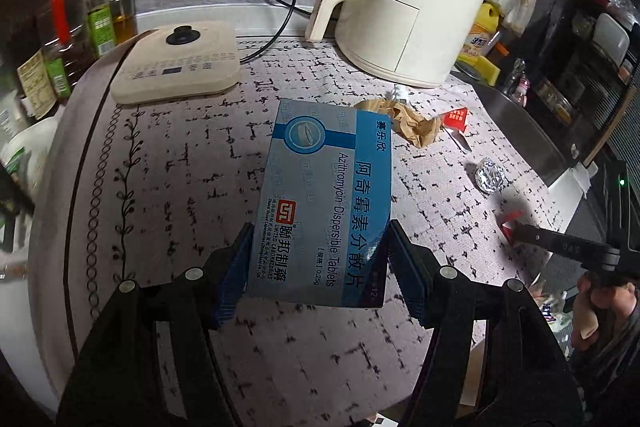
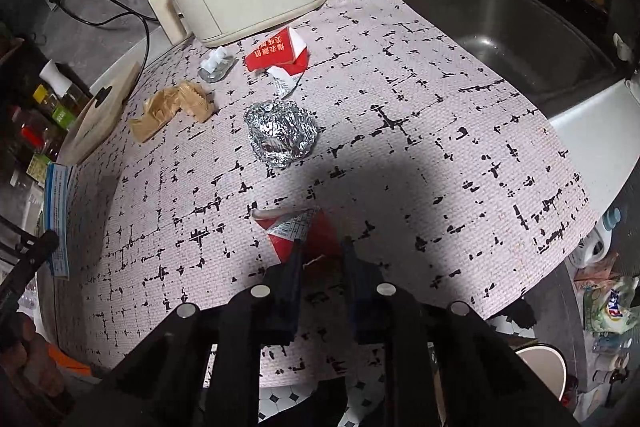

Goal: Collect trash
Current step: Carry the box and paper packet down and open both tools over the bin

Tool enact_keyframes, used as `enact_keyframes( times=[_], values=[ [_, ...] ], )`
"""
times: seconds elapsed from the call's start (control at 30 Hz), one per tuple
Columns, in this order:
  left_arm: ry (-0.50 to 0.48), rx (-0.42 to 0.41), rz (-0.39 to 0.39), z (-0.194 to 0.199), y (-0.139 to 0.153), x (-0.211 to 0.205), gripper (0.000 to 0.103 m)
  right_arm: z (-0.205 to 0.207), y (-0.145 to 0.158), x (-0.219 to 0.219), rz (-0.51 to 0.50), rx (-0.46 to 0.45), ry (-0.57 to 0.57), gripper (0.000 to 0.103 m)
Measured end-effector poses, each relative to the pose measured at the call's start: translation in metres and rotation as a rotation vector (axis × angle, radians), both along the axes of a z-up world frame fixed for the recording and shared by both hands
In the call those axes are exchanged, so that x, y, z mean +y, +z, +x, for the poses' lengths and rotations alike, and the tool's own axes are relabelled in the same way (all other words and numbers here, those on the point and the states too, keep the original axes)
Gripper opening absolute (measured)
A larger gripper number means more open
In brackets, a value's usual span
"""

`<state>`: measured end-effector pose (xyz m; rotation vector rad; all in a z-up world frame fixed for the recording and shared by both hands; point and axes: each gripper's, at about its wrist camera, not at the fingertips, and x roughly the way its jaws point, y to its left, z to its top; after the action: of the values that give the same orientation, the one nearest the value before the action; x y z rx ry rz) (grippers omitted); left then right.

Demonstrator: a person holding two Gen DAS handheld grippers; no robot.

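the white air fryer (image 1: 412, 7) stands at the back of the patterned mat (image 1: 180, 167). the left gripper (image 1: 320, 255) pinches the near end of one blue box (image 1: 326, 199) that reads "azithromycin dispersible tablets" and "united laboratories", lifted over the mat. one foil ball (image 2: 280, 133) lies apart. the right gripper (image 2: 320, 255) squeezes one red wrapper (image 2: 300, 233) on the mat.

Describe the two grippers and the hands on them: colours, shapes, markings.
Both grippers, left gripper and right gripper, are matte black, with angular linkage arms and round silver pins at the joints. Each finger carries a dark blue ribbed pad. The right gripper's side bears faint embossed lettering, unreadable. Bare fingers of the right hand show at its handle; no sleeve or cable visible.
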<state>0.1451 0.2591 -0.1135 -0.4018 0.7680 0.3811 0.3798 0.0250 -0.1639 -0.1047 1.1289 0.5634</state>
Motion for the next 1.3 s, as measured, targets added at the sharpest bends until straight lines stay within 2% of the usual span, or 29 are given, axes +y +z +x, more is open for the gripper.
enact_keyframes(
  times=[0.03,0.37,0.63,0.93,1.3],
  values=[
    [0.008,0.001,0.001,-0.004,0.001,-0.004,0.066,0.0,0.001,-0.001,0.012,-0.003,0.011,0.006],
    [0.082,0.0,0.061,-0.04,0.026,-0.046,0.066,-0.004,0.021,-0.012,0.091,-0.027,0.08,0.006],
    [0.092,0.002,0.071,-0.053,0.032,-0.081,0.066,-0.027,0.042,-0.061,0.14,-0.047,0.104,0.006],
    [-0.005,0.016,0.053,-0.041,0.023,-0.147,0.066,-0.055,0.045,-0.145,0.133,-0.049,0.043,0.007],
    [-0.182,0.021,0.012,-0.013,-0.005,-0.242,0.066,-0.083,0.013,-0.267,0.08,-0.006,-0.125,0.007]
  ],
)
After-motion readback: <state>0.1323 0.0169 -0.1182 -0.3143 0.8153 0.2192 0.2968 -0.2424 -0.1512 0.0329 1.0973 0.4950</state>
